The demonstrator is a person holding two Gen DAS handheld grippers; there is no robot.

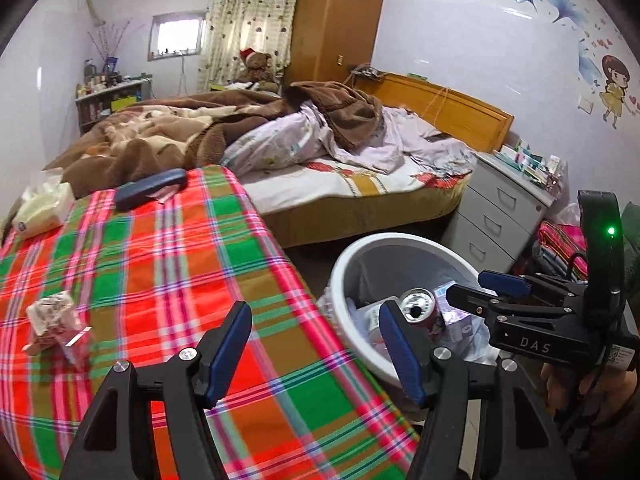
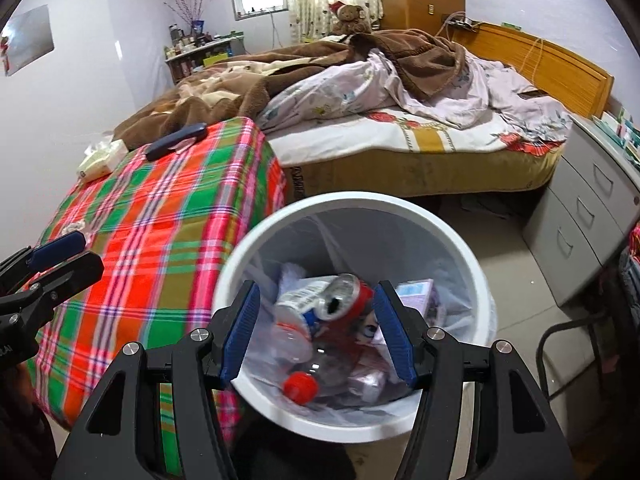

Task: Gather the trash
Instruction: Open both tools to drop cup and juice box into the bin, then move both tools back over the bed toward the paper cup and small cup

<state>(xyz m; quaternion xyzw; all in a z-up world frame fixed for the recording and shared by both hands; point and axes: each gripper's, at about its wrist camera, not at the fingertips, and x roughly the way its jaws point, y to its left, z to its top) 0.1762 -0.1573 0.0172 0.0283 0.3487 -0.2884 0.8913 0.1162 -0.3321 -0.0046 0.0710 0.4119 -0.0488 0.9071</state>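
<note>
A white trash bin (image 1: 344,264) (image 2: 360,202) with a clear liner stands on the floor beside the plaid-covered table (image 1: 168,280) (image 2: 160,216). Inside lie a crushed red can (image 1: 418,304) (image 2: 346,290), a clear bottle with a red cap (image 2: 300,387) and some wrappers. A crumpled wrapper (image 1: 54,318) lies on the table at the left. My left gripper (image 1: 318,350) (image 2: 74,257) hangs open over the table's edge, nothing between its pads. Above the bin's mouth my right gripper (image 2: 316,332) (image 1: 478,286) is open and empty.
A tissue pack (image 1: 40,208) (image 2: 98,160) and a dark blue case (image 1: 150,188) (image 2: 176,140) lie at the table's far end. Behind is an unmade bed (image 1: 340,176) (image 2: 400,128). A grey drawer unit (image 1: 496,216) (image 2: 580,216) stands right of the bin.
</note>
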